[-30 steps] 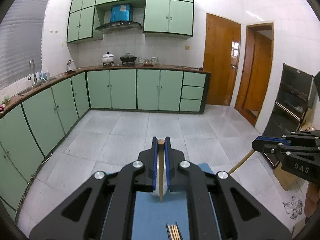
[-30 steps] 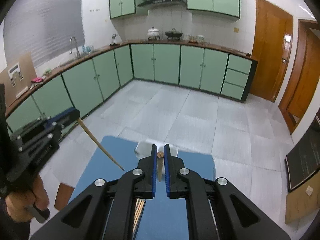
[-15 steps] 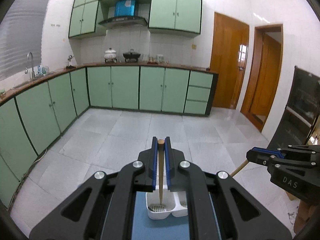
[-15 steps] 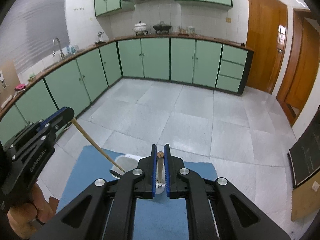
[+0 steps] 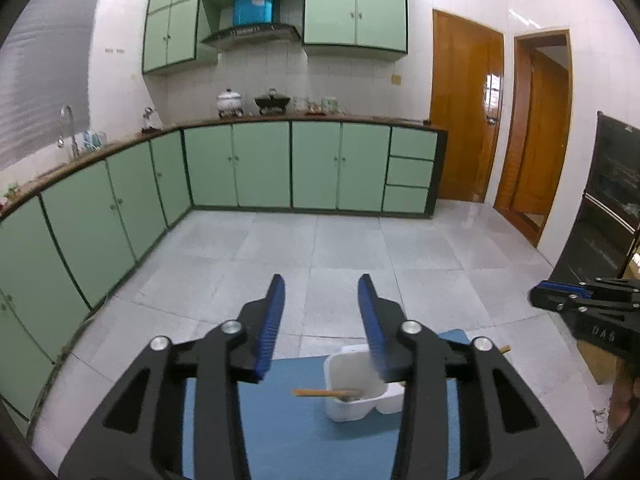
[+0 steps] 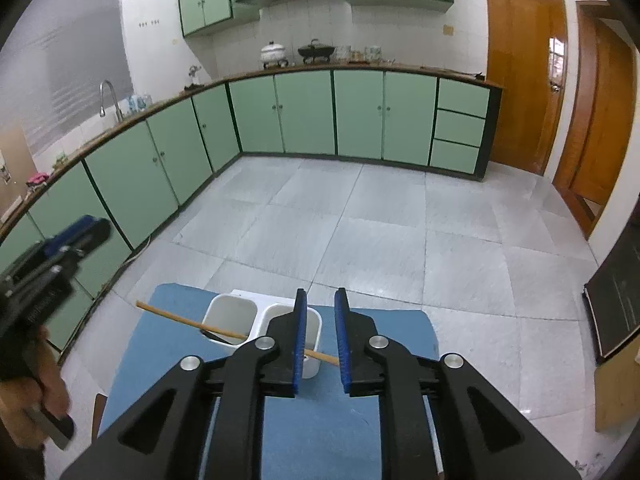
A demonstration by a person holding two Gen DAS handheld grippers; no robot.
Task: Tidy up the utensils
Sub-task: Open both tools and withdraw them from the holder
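Both the left tongs [image 5: 322, 300] and right tongs [image 6: 320, 312] gape empty; low in frame, the chopstick [image 6: 188, 322] lying slanted across the white holder [image 6: 236, 320] could tip out.

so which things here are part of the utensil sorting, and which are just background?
In play:
- white holder
- chopstick lying across the holder
- left gripper, open
- right gripper, open

Background:
- blue mat
- green cabinets
- pots on the counter
- faucet
- wooden door

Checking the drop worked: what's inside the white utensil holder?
One wooden chopstick leans in the white utensil holder's left compartment; another sticks out right. Their lower ends are hidden.
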